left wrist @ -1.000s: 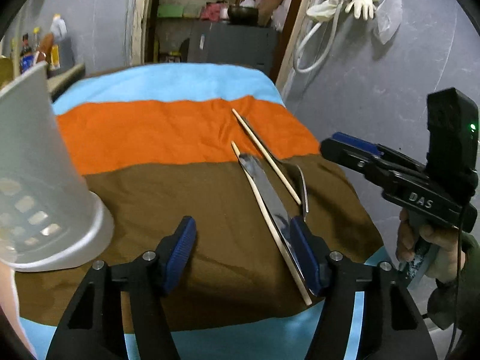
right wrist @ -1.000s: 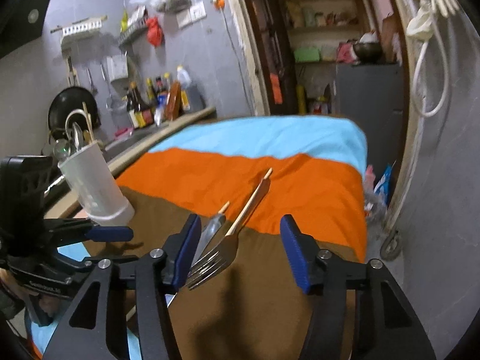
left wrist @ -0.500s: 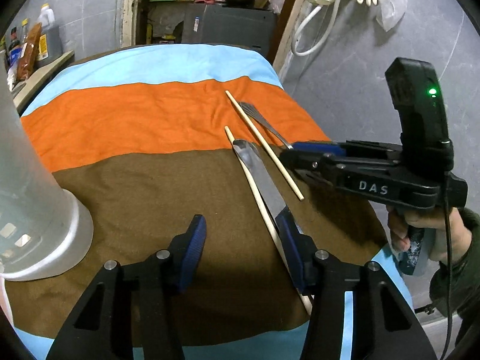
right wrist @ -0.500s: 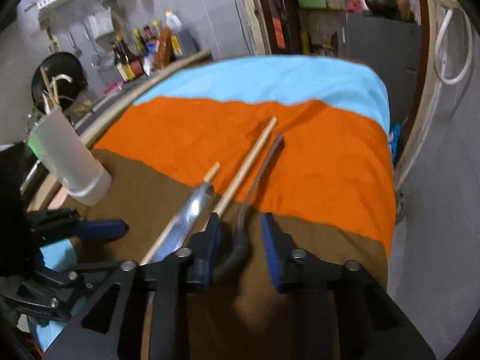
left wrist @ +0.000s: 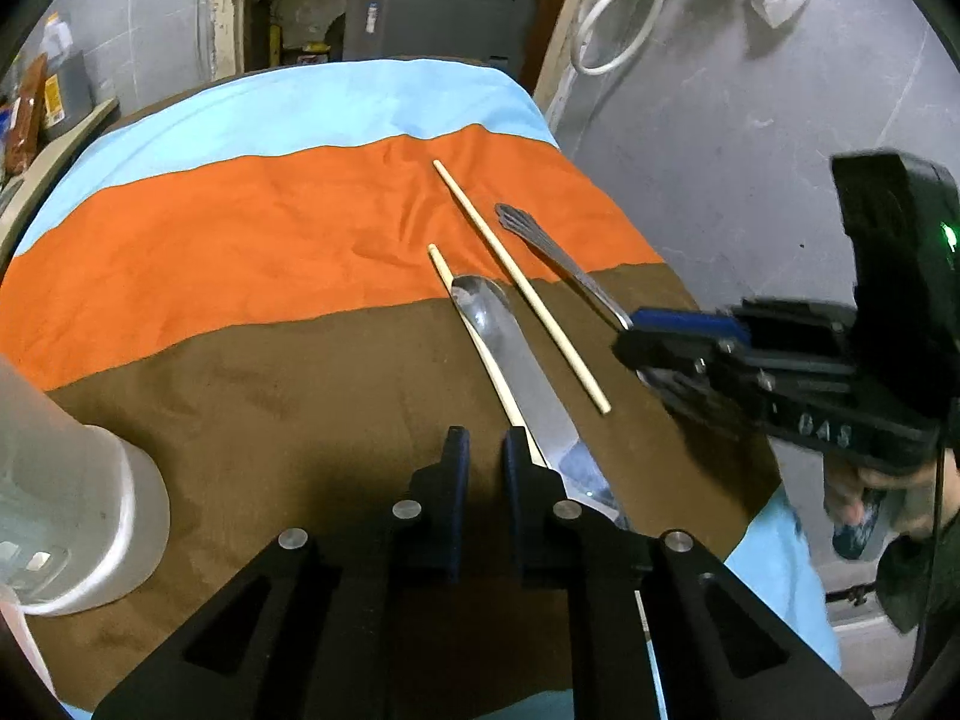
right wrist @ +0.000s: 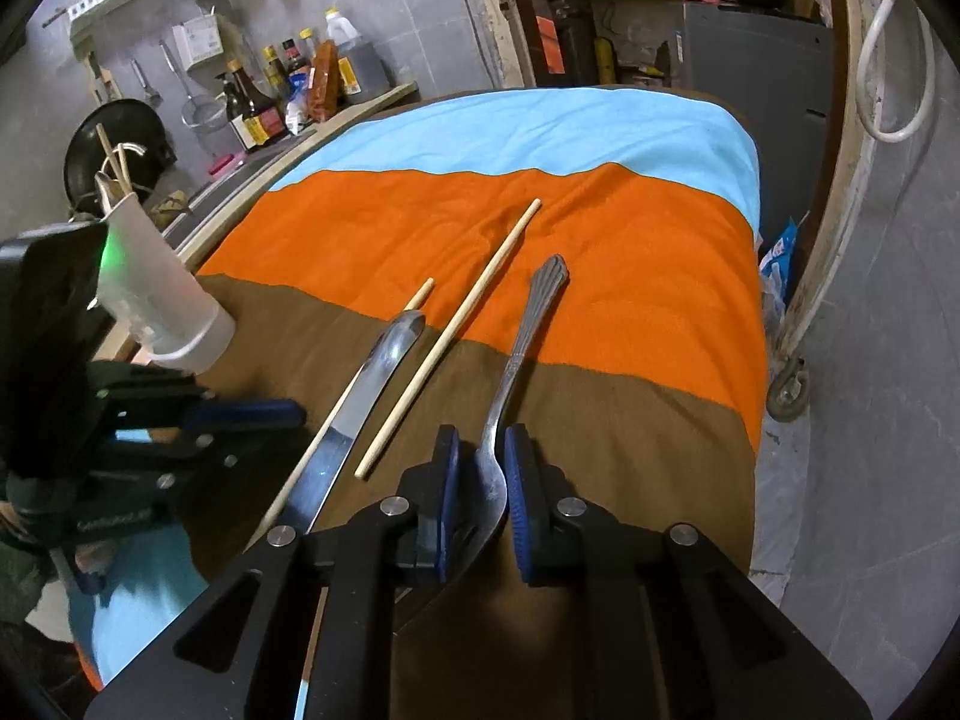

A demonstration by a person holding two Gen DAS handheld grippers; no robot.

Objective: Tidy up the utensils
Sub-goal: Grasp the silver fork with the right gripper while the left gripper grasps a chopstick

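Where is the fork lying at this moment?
The fork lies at the right side of the cloth, just right of the longer chopstick, its tine end clamped in the right tool.

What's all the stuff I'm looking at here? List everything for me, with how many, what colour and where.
Fork: one, silver, on the cloth, tine end between the right hand-held gripper's fingers.
Knife: one, silver, on the brown stripe, left of the fork.
Chopsticks: two, pale wood; one between knife and fork, one along the knife's other side.
Utensil holder: one, white, at the table's left edge, already holding utensils.
Cloth: one, striped light blue, orange and brown, covering the table.
Bottles: several, dark and yellow-capped, on the back counter.
Left hand-held gripper: black with blue pads, nearly closed, empty, beside the knife.
Right hand-held gripper: black with blue pads, closed on the fork.
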